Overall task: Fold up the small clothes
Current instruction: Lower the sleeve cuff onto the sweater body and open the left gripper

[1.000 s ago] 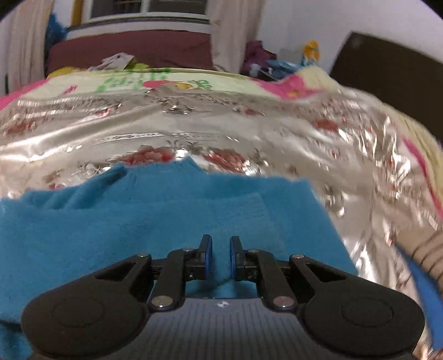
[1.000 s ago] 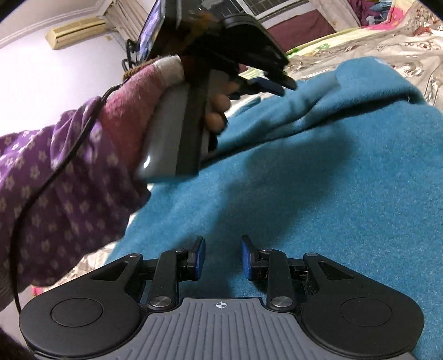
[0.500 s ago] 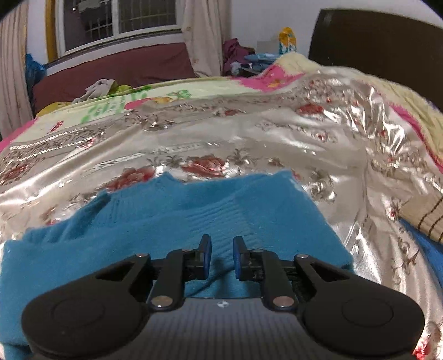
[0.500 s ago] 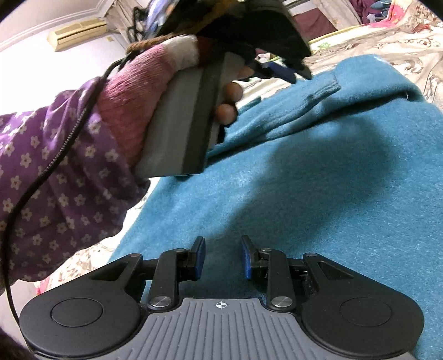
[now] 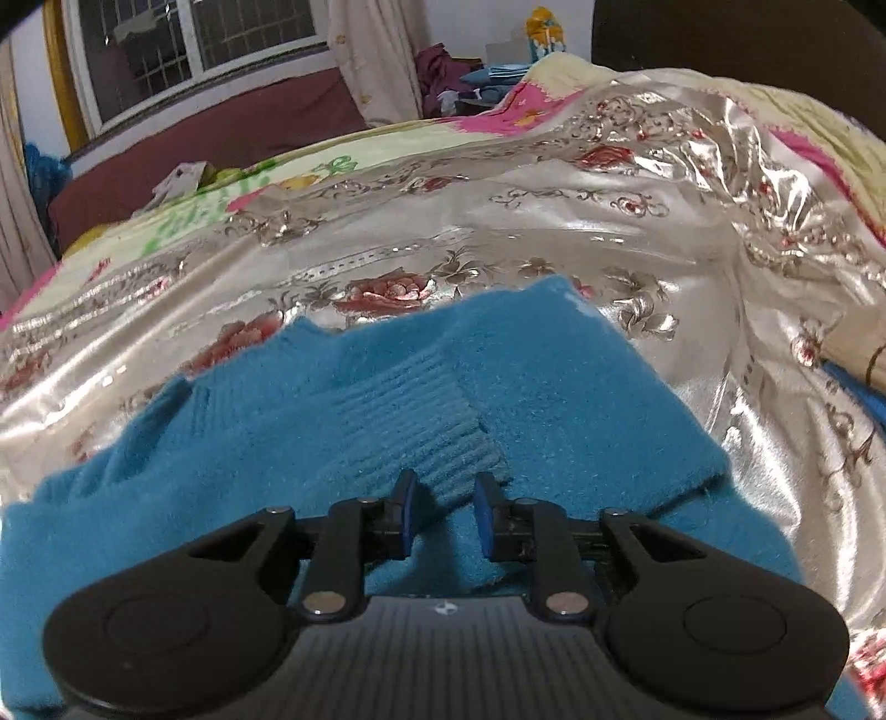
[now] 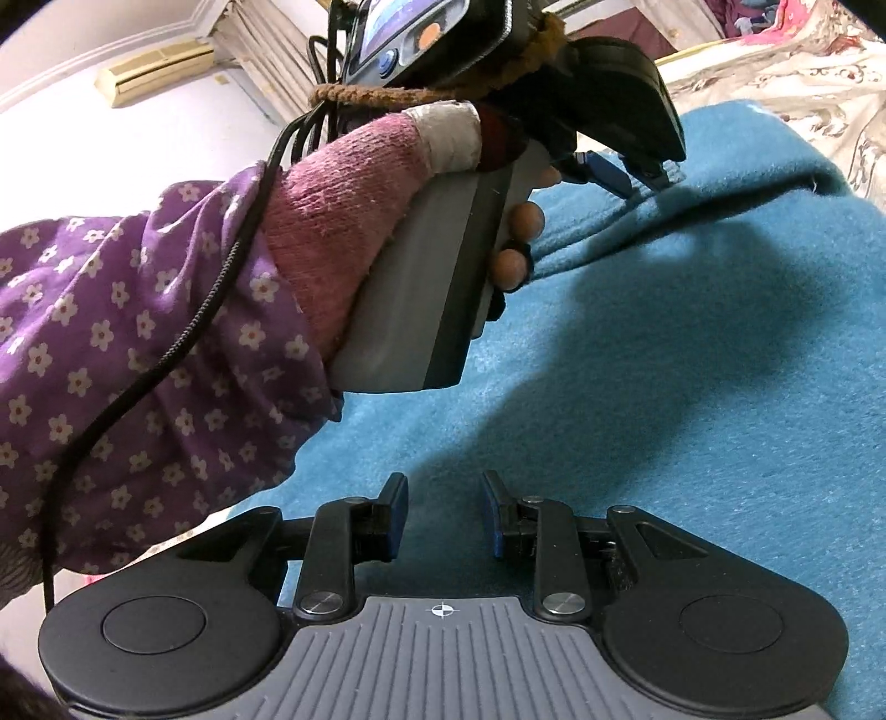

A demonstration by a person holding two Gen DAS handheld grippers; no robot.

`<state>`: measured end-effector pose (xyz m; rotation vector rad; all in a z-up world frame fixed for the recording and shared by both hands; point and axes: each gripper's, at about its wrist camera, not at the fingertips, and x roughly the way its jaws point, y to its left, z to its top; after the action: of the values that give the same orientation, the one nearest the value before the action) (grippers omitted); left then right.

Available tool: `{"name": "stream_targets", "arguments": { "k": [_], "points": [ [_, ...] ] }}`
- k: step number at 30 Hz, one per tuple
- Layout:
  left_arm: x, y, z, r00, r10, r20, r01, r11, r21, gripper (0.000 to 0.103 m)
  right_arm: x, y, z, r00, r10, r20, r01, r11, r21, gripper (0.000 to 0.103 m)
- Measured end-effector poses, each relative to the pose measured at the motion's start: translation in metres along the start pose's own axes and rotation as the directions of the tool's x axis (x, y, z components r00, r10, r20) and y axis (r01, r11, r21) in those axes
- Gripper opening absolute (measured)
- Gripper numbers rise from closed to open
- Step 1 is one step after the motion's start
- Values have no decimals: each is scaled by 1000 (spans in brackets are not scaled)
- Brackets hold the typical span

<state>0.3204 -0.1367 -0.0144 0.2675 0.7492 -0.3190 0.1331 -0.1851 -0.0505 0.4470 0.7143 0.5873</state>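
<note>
Sweater [image 5: 554, 399], blue knit, fills the lower middle of my left view, spread on the shiny floral bedspread [image 5: 554, 221]. Its ribbed cuff [image 5: 421, 426] lies folded over the body and runs down toward the frame's bottom centre, its end just past my left gripper [image 5: 441, 512]. That gripper's blue pads stand a narrow way apart with nothing clamped between them; the cuff end sits just ahead of the gap and I cannot tell whether it touches the tips.

From the right view the sweater [image 6: 692, 387] covers the whole right half of the frame. My right gripper [image 6: 443, 518] hangs over it at bottom centre, fingers parted somewhat wider than the left pair and holding nothing; only flat knit shows in the gap. The left gripper [image 6: 620, 174] appears in the upper middle, its blue tips down on a raised fold of the sweater. The left hand [image 6: 498, 183], in a pink glove with bare fingertips and a purple flowered sleeve [image 6: 138, 332], grips its grey handle at left of centre.

A window [image 5: 194, 50] and curtain [image 5: 376, 55] sit in the left view's upper left.
</note>
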Motion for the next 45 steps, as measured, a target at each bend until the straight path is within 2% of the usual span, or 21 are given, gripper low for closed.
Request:
{"name": "stream_targets", "arguments": {
  "k": [4,12,14,19,20,22,27,32,36,40,42,45],
  "points": [
    [-1,-1,-5,999,32,9,-33,999,39,43,-2,0,1,1000,0,1,0,1000,2,28],
    [7,-9,-8,997,68,19,-69,994,88,46,-5,-1,3,1000,2,-1,-2,1000,8,29],
    [10,-8,-7,998,67,11,-68,996,63,41,-6,0,4,1000,3,-1,-3,1000,10,29],
    [5,-1,0,999,28,18,-28,999,-22,12,-4,-2,4,1000,8,0,-8,1000,18,29],
    [5,1,3,1000,9,17,-8,999,-50,9,-4,-3,4,1000,10,-2,-10,1000,22,29],
    [4,1,7,1000,-15,19,17,997,-81,8,-4,-4,4,1000,12,-2,-12,1000,28,28],
    [-3,-7,9,999,3,47,-2,1000,-26,9,-3,-6,3,1000,11,-4,-11,1000,28,28],
    [-10,1,-1,999,21,47,-23,999,45,16,-3,-8,3,1000,15,-7,-14,999,34,28],
    [-7,3,-12,999,35,23,-37,994,105,35,-2,-8,3,1000,12,-8,-12,999,30,28],
    [-1,-8,-22,994,93,49,-102,970,220,47,-5,-9,6,1000,9,-10,-8,1000,26,28],
    [3,-14,-23,990,124,74,-139,954,266,50,-5,-8,6,1000,9,-11,-8,1000,28,28],
    [9,-18,-21,983,160,94,-179,945,273,50,-5,-6,7,1000,11,-11,-10,999,31,28]
  ]
}}
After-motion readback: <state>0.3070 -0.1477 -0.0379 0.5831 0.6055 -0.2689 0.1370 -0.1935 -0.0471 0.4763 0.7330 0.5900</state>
